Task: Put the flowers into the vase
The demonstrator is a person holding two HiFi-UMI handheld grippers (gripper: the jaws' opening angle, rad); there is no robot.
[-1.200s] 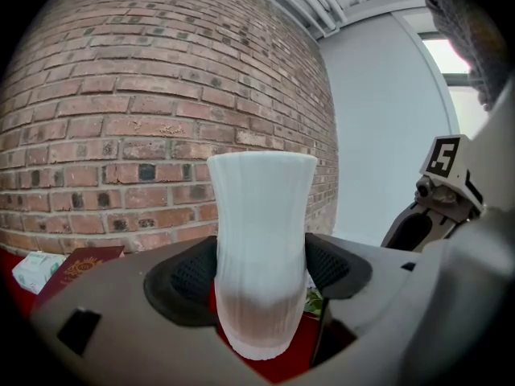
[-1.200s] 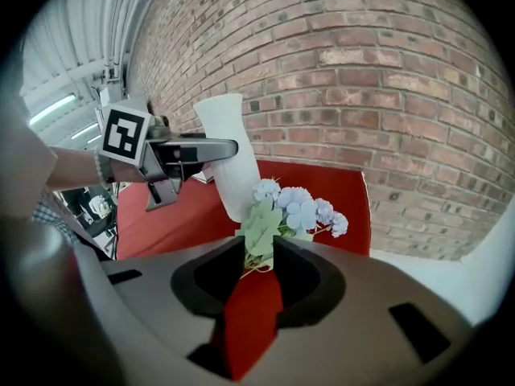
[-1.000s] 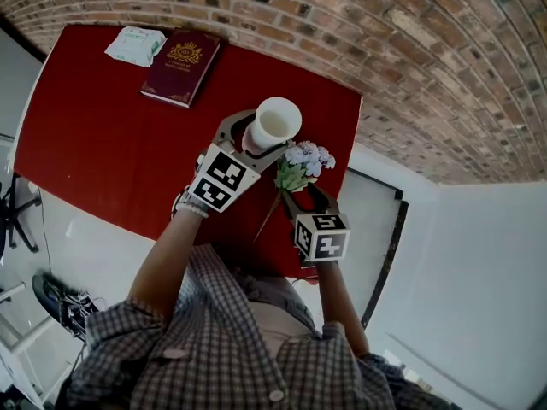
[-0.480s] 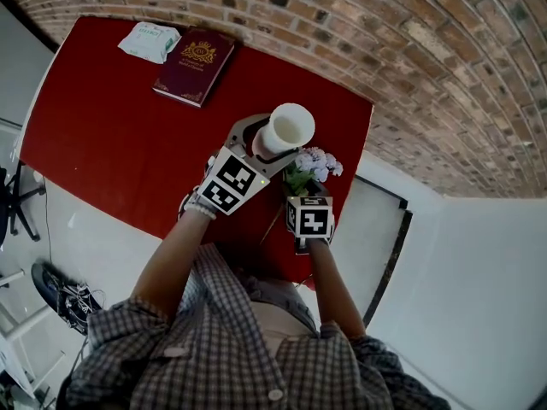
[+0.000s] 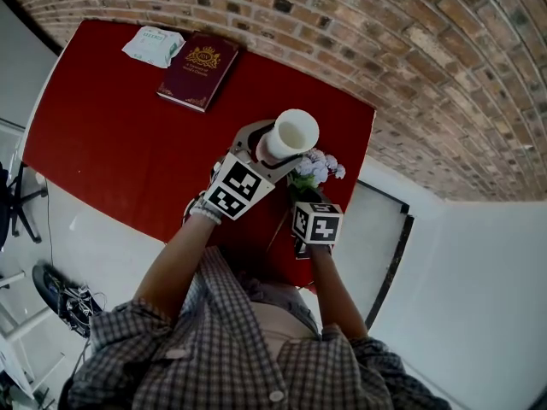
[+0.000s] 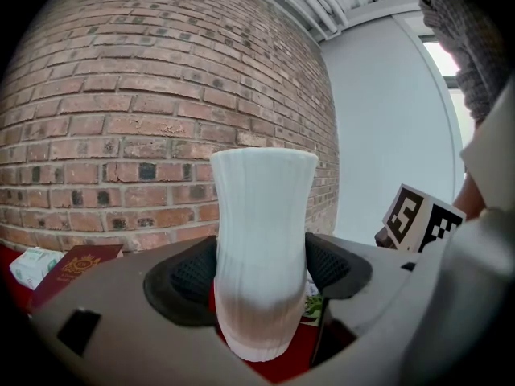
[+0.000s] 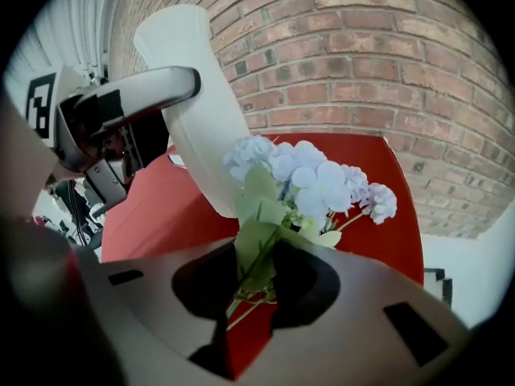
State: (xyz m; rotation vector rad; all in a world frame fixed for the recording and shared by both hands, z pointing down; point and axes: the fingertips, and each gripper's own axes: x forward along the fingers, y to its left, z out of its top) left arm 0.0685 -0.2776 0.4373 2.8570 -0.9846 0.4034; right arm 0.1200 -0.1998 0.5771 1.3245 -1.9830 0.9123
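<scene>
My left gripper (image 5: pixel 267 149) has stayed put, its 2 jaws clamped on the lower body of the white ribbed vase (image 5: pixel 291 133), which stands upright on the red table (image 5: pixel 111 135) near the brick wall (image 5: pixel 410 49); the left gripper view shows both pads pressed against the vase (image 6: pixel 261 215) on either side. The change is on the right. 1 second ago my right gripper (image 5: pixel 304 193) sat back from the bouquet with its jaws wide around the stems; now it has come in close under the blooms and the jaws are closing. In the right gripper view they are narrow, with the green stems and leaves of the flowers (image 7: pixel 310 179) pinched between them. The flowers (image 5: pixel 318 168), pale blue, lie just beside the vase, not in it. The maroon book (image 5: pixel 198 68) and white packet (image 5: pixel 152 45) at the far end sit as before.
</scene>
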